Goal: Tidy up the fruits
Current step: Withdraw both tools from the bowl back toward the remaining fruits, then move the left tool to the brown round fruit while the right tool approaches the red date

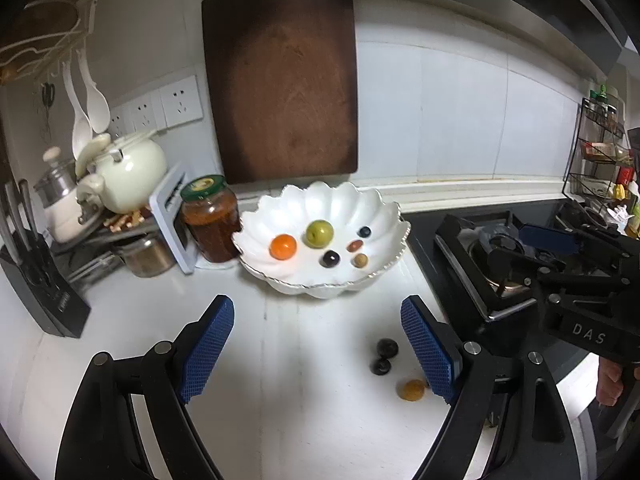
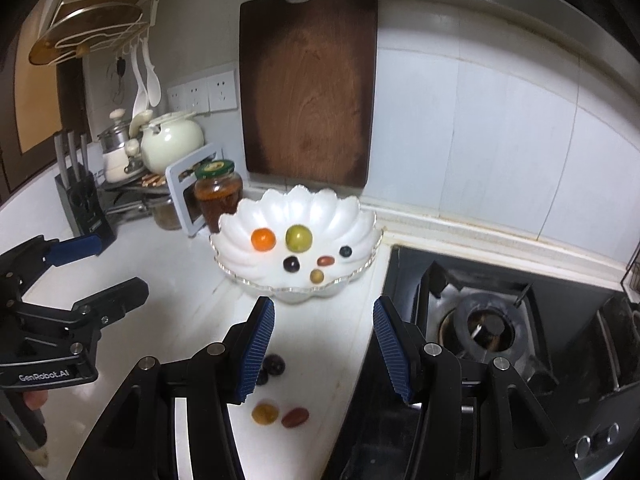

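Observation:
A white scalloped bowl (image 1: 376,212) (image 2: 240,236) on the white counter holds several small fruits: an orange one (image 1: 283,246) (image 2: 263,239), a green one (image 1: 319,233) (image 2: 298,237), and dark, red, tan and blue ones. Loose on the counter lie a dark grape (image 1: 387,347) (image 2: 274,364), a smaller dark berry (image 1: 380,365), a yellow fruit (image 1: 410,389) (image 2: 264,413) and a red one (image 2: 295,417). My left gripper (image 1: 316,344) is open and empty, in front of the bowl. My right gripper (image 2: 324,344) is open and empty, above the loose fruits.
A wooden cutting board (image 1: 280,80) leans on the wall behind the bowl. A jar (image 1: 210,220), teapot (image 1: 128,172) and knife block (image 1: 36,272) stand at left. A gas stove (image 2: 488,320) lies at right.

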Demonstrator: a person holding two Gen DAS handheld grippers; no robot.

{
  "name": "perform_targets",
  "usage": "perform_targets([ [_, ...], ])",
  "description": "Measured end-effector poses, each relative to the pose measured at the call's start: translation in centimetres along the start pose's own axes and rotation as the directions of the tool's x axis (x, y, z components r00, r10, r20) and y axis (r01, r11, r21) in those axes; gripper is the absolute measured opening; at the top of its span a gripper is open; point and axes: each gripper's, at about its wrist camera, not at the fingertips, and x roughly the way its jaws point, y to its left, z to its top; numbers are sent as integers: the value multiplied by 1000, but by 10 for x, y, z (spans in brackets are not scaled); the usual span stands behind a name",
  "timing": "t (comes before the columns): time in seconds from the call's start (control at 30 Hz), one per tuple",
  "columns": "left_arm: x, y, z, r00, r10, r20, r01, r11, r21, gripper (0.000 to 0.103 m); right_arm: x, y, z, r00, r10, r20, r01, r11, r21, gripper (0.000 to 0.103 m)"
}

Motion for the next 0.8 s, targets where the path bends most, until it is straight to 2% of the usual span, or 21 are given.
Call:
perform_targets([
  [0.37,7,-27,-28,999,-13,-30,14,999,41,85,13,-5,-30,995,58,-82,-63,996,-63,53],
  [0.57,14,-39,-45,998,-32,-57,36,997,62,85,26,-8,-50,983,106,-149,-118,990,-77,53],
  [0.8,31,-52,-68,992,-68,-106,78,992,95,80,44,-6,-72,964,154,-218,-182,977,-115,53],
])
